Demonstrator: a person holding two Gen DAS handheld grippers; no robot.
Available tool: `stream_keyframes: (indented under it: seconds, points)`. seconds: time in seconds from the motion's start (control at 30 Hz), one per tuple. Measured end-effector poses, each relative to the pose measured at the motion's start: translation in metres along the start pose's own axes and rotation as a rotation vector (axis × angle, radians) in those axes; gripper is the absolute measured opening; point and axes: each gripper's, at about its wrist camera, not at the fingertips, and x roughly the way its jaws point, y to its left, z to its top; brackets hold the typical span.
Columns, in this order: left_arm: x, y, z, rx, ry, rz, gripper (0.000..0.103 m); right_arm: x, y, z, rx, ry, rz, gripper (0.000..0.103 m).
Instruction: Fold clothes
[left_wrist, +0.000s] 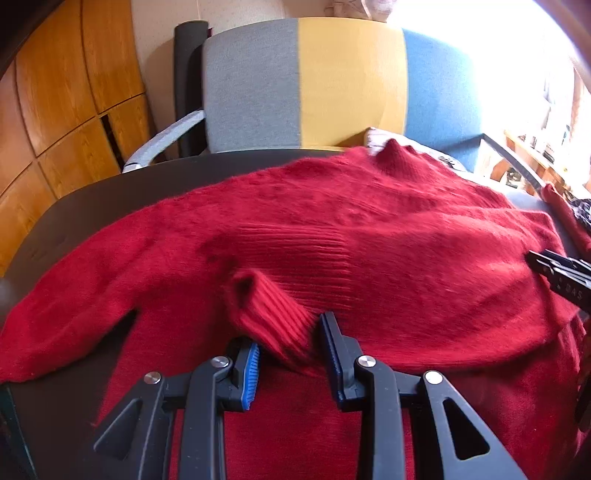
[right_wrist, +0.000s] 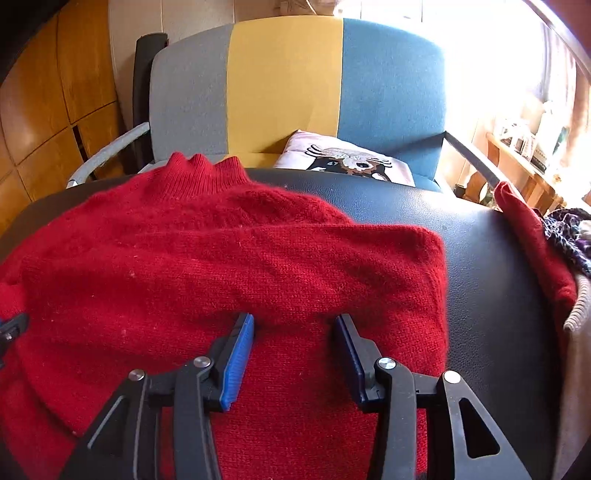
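My left hand-held gripper (left_wrist: 290, 341) points down at the red sweater (left_wrist: 332, 236), which lies spread on the dark surface (left_wrist: 92, 206) ahead of it. Off to its left the far sleeve (left_wrist: 74, 306) runs flat toward the surface's edge. Right at its tips sits a ribbed cuff (left_wrist: 266, 310), standing up in a small hump between the jaws. The jaws are about half spread; the cuff touches the left pad (left_wrist: 251, 373), but I cannot tell that both pads press it, so I do not count it as held. To fold well here I judge I should close on the cuff low down, catching both layers of ribbing, then draw it across without dragging the body underneath.

My right hand-held gripper (right_wrist: 295, 328) hovers over the folded-in side of the sweater, jaws spread with only flat knit below and nothing pinched. Ahead and to its left is the collar (right_wrist: 199, 166), near the far edge. Just to its right the fold's edge (right_wrist: 439, 266) ends and bare surface begins; further right lies a heap of other clothes (right_wrist: 546, 236). This hand would do best pressing lightly on the fold so it stays square while the left one moves the cuff. The knit is fuzzy and may cling to the pads.
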Motion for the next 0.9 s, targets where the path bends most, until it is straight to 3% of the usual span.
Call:
stream_keyframes:
  seconds: [0.1, 0.2, 0.23, 0.33, 0.43, 0.53, 0.6, 0.67, 0.8, 0.9]
  points:
    - [0.008, 0.036, 0.004, -0.082, 0.034, 0.126, 0.03, 0.002, 0.003, 0.001, 0.002, -0.005, 0.002, 0.046]
    - [0.014, 0.078, 0.001, -0.25, 0.081, 0.099, 0.029, 0.006, 0.001, 0.003, 0.014, -0.006, 0.018, 0.048]
    - [0.011, 0.079, 0.003, -0.254, 0.073, 0.1, 0.028, 0.008, 0.001, 0.004, 0.014, -0.006, 0.017, 0.049]
    - [0.002, 0.054, 0.012, -0.171, 0.023, 0.057, 0.026, 0.009, 0.003, 0.004, 0.005, -0.007, 0.011, 0.05]
    - [0.005, 0.016, 0.022, -0.068, 0.022, -0.027, 0.027, 0.009, 0.002, 0.005, 0.006, -0.006, 0.015, 0.05]
    - [0.016, -0.009, 0.024, 0.062, 0.002, 0.021, 0.028, 0.01, -0.002, 0.006, 0.02, -0.001, 0.036, 0.051]
    - [0.023, -0.014, 0.023, 0.122, -0.025, 0.059, 0.034, 0.011, -0.001, 0.009, 0.001, 0.015, 0.041, 0.052]
    - [0.023, -0.009, 0.018, 0.117, -0.039, 0.04, 0.035, 0.011, 0.002, 0.012, -0.047, 0.034, 0.037, 0.052]
    - [0.016, 0.033, 0.022, -0.042, -0.039, -0.071, 0.034, 0.009, 0.004, 0.017, -0.045, 0.049, 0.024, 0.053]
    - [0.006, 0.091, 0.018, -0.222, -0.008, -0.057, 0.033, 0.003, 0.006, 0.017, 0.034, 0.02, 0.091, 0.056]
